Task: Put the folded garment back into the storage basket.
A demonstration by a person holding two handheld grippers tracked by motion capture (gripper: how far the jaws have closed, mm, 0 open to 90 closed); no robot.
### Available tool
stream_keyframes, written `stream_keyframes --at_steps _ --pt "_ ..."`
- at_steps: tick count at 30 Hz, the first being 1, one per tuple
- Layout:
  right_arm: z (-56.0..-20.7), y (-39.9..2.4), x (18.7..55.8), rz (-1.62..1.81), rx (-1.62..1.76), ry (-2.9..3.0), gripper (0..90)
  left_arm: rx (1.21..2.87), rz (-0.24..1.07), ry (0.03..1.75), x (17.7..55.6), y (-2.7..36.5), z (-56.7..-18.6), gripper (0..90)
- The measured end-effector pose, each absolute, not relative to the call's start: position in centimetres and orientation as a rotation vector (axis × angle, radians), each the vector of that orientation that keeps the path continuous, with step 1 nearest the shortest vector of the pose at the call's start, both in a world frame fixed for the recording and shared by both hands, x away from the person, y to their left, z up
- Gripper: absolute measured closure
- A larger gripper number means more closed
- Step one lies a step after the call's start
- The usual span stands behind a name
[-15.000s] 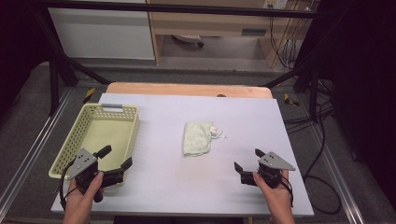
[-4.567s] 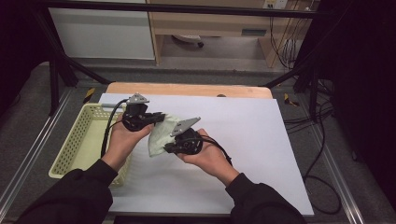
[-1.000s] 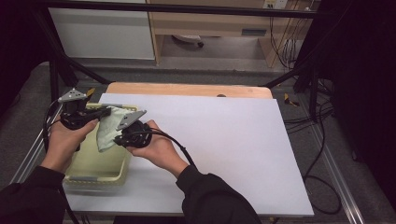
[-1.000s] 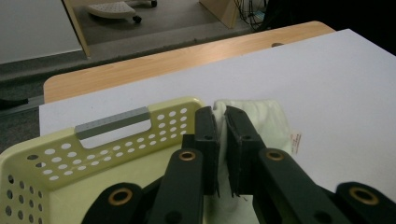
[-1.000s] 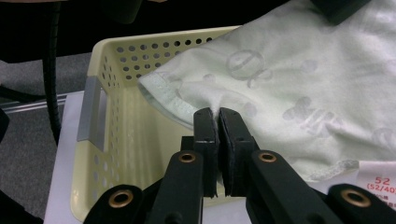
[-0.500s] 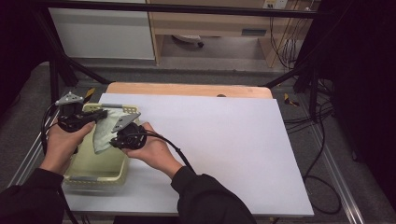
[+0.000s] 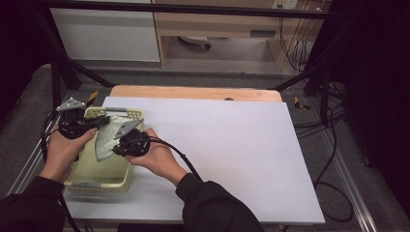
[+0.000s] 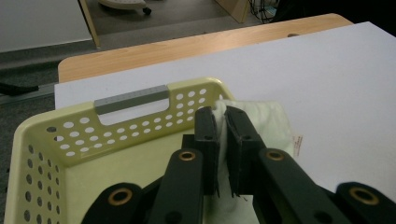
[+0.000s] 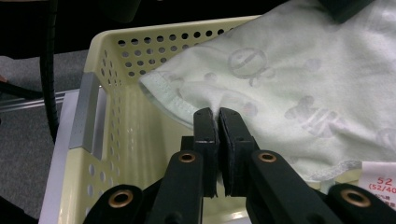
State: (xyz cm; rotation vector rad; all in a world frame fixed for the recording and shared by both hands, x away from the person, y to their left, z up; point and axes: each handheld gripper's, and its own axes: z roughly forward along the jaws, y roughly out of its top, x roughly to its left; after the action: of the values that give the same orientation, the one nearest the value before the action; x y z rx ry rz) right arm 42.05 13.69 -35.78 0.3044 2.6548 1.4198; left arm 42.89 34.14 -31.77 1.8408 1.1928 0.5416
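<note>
Now I have the pale green cloth point(image 7: 105, 139) hanging over the yellow perforated basket point(image 7: 82, 180) at the tabletop's left edge—left hand-held gripper point(image 8: 220, 133) and right hand-held gripper point(image 9: 215, 126) each pinching a fold—so next I'd lower it and spread both jaws.

Cloth point(image 9: 299, 88) cut off at right gripper view's top and right edges; label point(image 9: 380, 179) print partly cropped; basket point(image 7: 96, 171) near rim blurred.

cloth point(image 7: 105, 140) over basket point(image 7: 96, 174) | basket on table point(image 7: 232, 145), left edge
</note>
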Motion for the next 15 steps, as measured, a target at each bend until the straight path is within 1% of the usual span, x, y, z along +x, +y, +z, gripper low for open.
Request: stream_keyframes --at_steps 15 --pt "-36.15 14.23 41.97 1.416 0.297 2.668 86.1 1.838 0.544 1.208 42.65 34.77 -32.18 84.0"
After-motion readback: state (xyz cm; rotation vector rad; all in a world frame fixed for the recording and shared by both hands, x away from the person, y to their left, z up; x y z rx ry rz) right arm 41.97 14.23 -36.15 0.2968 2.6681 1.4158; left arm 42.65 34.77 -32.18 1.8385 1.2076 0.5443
